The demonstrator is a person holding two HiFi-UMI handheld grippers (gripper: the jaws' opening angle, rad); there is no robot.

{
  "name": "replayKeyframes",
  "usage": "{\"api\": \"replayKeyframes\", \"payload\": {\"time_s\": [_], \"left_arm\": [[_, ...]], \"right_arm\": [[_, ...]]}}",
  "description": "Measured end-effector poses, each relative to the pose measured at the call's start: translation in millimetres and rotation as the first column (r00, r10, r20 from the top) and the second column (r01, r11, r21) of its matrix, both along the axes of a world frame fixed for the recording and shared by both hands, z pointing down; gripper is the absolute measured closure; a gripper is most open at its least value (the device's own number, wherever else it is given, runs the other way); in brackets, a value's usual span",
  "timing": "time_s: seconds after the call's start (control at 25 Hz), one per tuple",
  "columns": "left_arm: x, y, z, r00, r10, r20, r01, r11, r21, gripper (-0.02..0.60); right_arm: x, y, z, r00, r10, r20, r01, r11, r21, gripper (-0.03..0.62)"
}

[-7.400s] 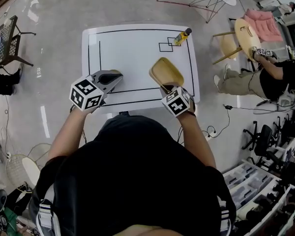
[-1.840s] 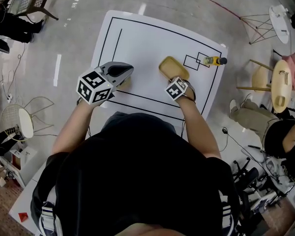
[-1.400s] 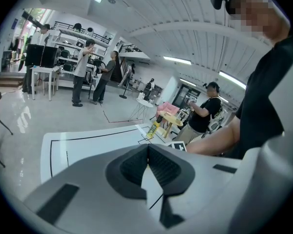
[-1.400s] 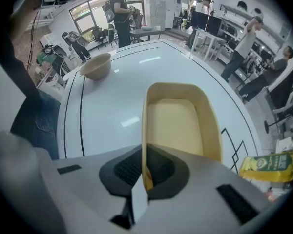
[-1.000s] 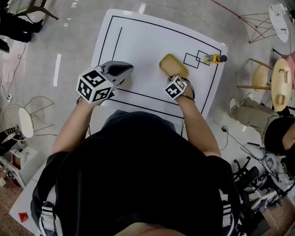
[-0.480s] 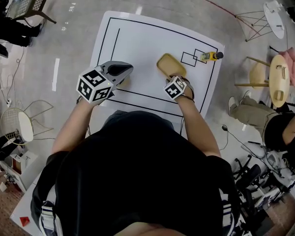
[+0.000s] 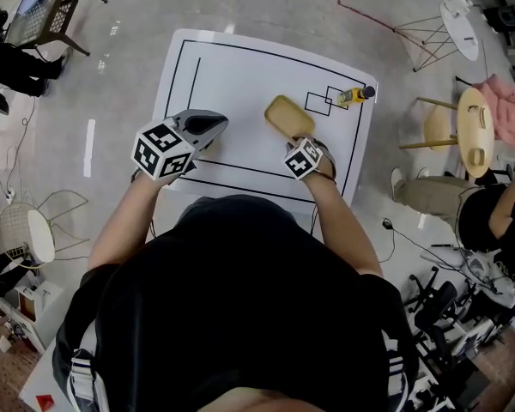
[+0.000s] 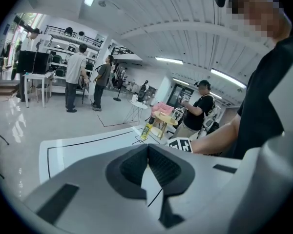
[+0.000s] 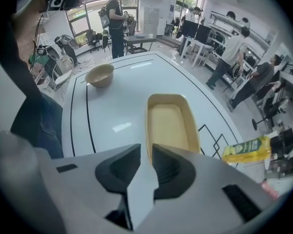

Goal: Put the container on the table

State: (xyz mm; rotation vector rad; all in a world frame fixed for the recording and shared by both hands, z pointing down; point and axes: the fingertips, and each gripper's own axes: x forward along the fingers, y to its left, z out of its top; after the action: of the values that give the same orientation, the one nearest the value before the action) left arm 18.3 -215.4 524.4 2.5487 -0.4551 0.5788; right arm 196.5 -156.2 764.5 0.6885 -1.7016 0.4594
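Note:
The yellow oblong container [image 7: 288, 115] lies flat on the white table [image 7: 240, 75], right of the middle. My right gripper [image 7: 294, 141] is at its near end. In the right gripper view the container [image 9: 168, 123] stretches away from the right gripper [image 9: 146, 155]; the jaws stand only a little apart, with the container's left wall at its near corner between them. My left gripper [image 7: 215, 125] hovers over the table's left half, apart from the container. The left gripper [image 8: 147, 152] has its pads pressed together with nothing held.
A yellow bottle [image 7: 354, 95] lies by the small drawn squares at the table's far right. A tan bowl [image 9: 100, 75] stands on the table to the left. A round yellow side table [image 7: 474, 131] and a seated person [image 7: 498, 221] are to the right.
Seconds ago the container was raised and tilted in my right gripper; now it rests flat on the table. Over the last second both grippers have barely moved.

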Motion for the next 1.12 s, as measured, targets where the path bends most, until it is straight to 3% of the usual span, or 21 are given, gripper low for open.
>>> {"api": "replayKeyframes", "payload": {"time_s": [0.48,0.8,1.12], "left_arm": [[6,22,-16,0.999,0.037,-0.027,-0.036,0.999,0.039,0.574],[14,40,-25,0.996,0.080,-0.030,-0.078,0.995,0.064,0.574],[22,46,-33,0.993,0.112,-0.040,-0.108,0.990,0.086,0.574]], "right_arm": [[6,17,-42,0.998,0.061,0.009,-0.061,0.995,0.080,0.519],[4,11,-87,0.992,0.111,0.067,-0.122,0.973,0.196,0.545],[14,22,-111,0.986,0.150,0.069,-0.162,0.959,0.232,0.554]]}}
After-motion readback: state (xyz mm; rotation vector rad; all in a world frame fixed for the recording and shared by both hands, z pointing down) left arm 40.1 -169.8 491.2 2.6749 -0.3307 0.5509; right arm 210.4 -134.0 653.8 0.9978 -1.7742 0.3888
